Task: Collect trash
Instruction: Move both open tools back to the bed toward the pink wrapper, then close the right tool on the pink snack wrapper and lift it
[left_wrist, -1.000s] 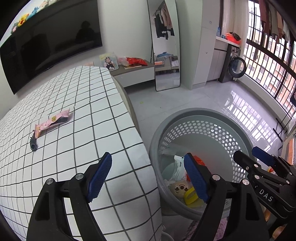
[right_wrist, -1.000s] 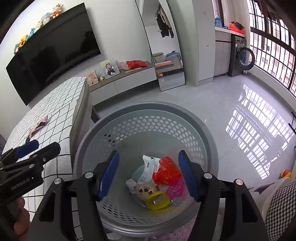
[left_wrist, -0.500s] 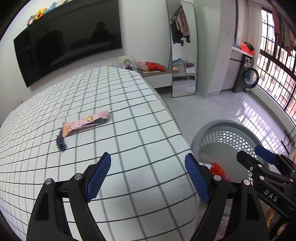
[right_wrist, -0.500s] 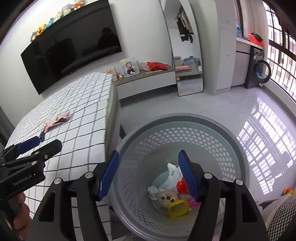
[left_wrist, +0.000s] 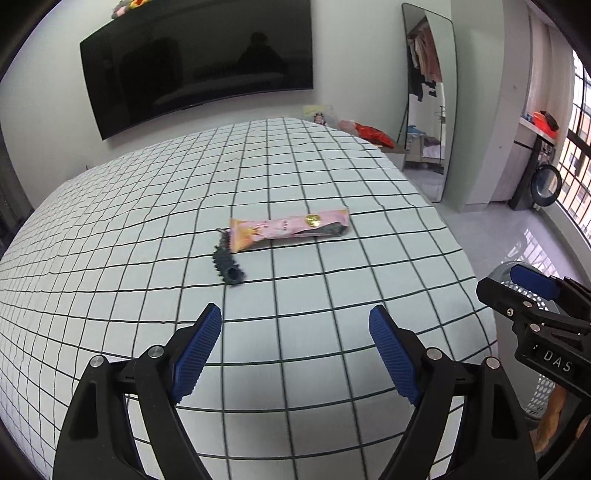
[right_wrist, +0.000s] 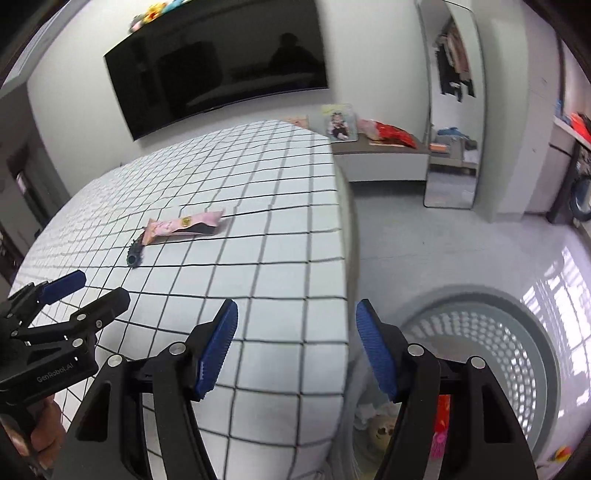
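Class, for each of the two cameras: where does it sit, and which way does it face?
Left wrist: on the left gripper, facing across the checked bed toward the TV; the right gripper shows at its right edge.
Right wrist: on the right gripper, facing the bed edge and basket; left gripper at its left.
Both show the pink wrapper and black comb.

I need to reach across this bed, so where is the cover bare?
Bare: the white grid-patterned bed cover between the open left hand-held gripper and the black spiky roller. Crowded: mid-bed, where the pink snack wrapper touches it.
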